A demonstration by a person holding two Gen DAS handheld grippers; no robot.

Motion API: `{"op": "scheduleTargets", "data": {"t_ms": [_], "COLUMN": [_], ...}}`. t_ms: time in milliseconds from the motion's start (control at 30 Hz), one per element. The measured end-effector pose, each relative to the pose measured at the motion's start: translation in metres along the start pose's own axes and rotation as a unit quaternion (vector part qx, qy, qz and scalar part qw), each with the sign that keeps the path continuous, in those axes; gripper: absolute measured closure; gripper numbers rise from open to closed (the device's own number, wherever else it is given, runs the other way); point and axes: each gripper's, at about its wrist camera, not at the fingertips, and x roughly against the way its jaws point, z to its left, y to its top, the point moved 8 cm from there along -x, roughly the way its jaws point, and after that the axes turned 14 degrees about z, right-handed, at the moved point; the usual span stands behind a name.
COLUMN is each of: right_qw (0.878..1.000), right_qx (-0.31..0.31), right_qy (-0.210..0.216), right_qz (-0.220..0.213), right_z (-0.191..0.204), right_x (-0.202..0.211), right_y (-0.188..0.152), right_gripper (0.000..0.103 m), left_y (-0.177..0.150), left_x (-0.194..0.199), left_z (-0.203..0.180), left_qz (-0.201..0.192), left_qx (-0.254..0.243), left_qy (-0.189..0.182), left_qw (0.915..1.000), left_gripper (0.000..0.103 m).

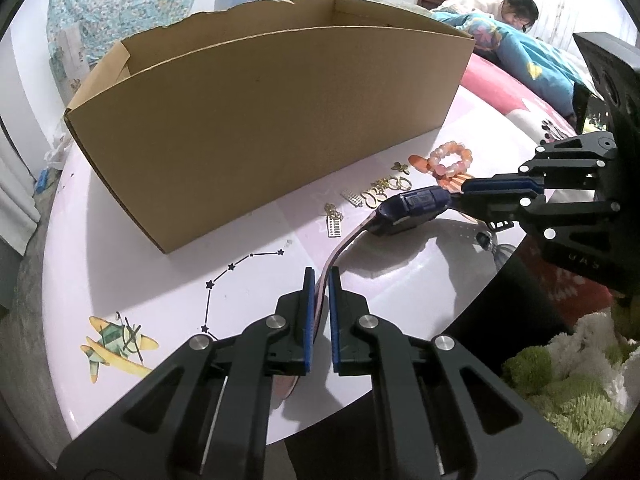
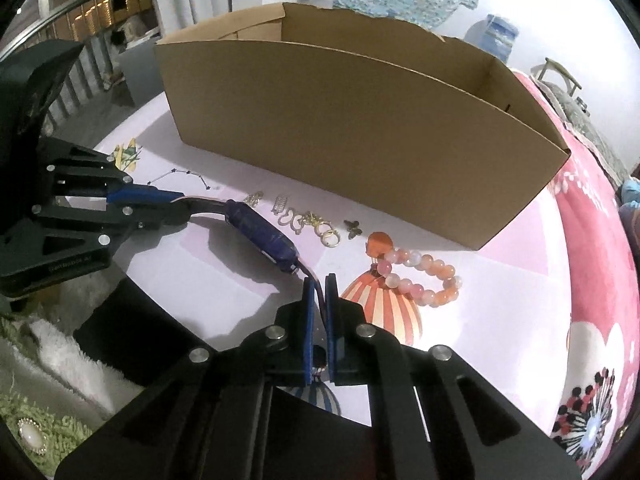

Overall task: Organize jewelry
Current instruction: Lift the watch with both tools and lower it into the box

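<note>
A watch with a dark blue case hangs just above the pink table, stretched between both grippers. My left gripper is shut on one strap end. My right gripper comes in from the right and is shut on the other strap. The right wrist view shows the same: the right gripper pinches the strap, the watch slants up-left, and the left gripper clamps the far strap. A pink bead bracelet and several gold earrings lie on the table, in front of the box.
An open cardboard box stands across the back of the table. A green shaggy rug lies below the table's near edge, with a pearl brooch on it. A person lies on a bed at the far right.
</note>
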Motion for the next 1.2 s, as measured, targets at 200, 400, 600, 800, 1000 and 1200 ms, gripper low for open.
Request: {"op": "scheduleTargets", "data": {"t_ms": [200, 400, 600, 800, 1000, 1200], "right_qw": [1.0, 0.999, 0.999, 0.999, 1.0, 1.0], "right_qx": [0.009, 0.016, 0.016, 0.012, 0.008, 0.001], "right_qy": [-0.012, -0.029, -0.032, -0.028, -0.024, -0.018], "right_qz": [0.003, 0.01, 0.018, 0.015, 0.013, 0.008], "right_z": [0.0, 0.006, 0.008, 0.011, 0.009, 0.006], "right_x": [-0.001, -0.003, -0.008, -0.007, -0.01, -0.012], "right_y": [-0.005, -0.005, -0.006, -0.005, -0.005, -0.008], "right_gripper": [0.097, 0.095, 0.095, 0.095, 0.095, 0.097], "left_y": [0.001, 0.001, 0.001, 0.0, 0.001, 0.001], "left_x": [-0.002, -0.002, -0.004, -0.005, -0.007, -0.008], "left_z": [0.001, 0.001, 0.002, 0.002, 0.003, 0.002], "left_qz": [0.002, 0.003, 0.006, 0.008, 0.01, 0.006], "left_qx": [0.005, 0.006, 0.007, 0.005, 0.008, 0.006], "left_qy": [-0.006, -0.007, -0.003, 0.002, 0.005, 0.015], "left_qw": [1.0, 1.0, 1.0, 1.0, 0.9999, 0.9999], "left_gripper": [0.097, 0.097, 0.097, 0.097, 0.097, 0.098]}}
